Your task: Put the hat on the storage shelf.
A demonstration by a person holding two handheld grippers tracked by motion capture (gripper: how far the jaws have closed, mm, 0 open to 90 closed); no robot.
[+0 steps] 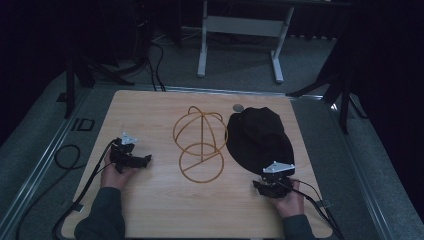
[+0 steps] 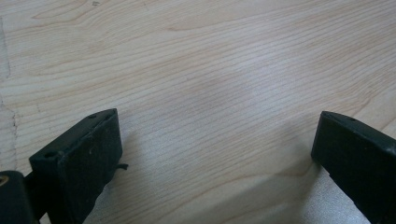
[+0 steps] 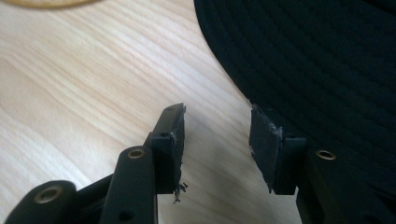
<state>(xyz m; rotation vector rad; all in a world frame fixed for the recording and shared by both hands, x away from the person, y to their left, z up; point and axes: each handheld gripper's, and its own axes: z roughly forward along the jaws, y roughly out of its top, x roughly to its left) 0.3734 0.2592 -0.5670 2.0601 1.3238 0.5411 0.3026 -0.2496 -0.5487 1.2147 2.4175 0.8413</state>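
**Ana:** Right gripper view first: the right gripper (image 3: pixel 217 140) has its jaws partly apart, with bare wood between the pads. Nothing is clamped. The brim of the black hat (image 3: pixel 317 60) lies just ahead of it and to its right, and the right-hand jaw sits over the brim's edge; I cannot tell whether it touches.

**Ben:** So which step is this?

**Ana:** I judge it the approach to a grasp on the brim. The next move calls for easing forward and toward the hat until the brim edge sits between the pads, then closing. The brim lies flat on the table (image 1: pixel 150 200), so one jaw probably has to slide under it.

**Ben:** And the other hand?

**Ana:** In the high view the left gripper (image 1: pixel 131 156) rests well off to the side, jaws wide apart over bare wood, holding nothing.

**Ben:** Anything in the way?

**Ana:** Just beyond and left of the right gripper stands the wire hat stand (image 1: pixel 200 145), a ring base with a domed frame, close beside the hat. Carrying the hat across could snag the frame. Farther off, past the hat's crown, a small round disc (image 1: pixel 238 107) lies near the table's far edge.
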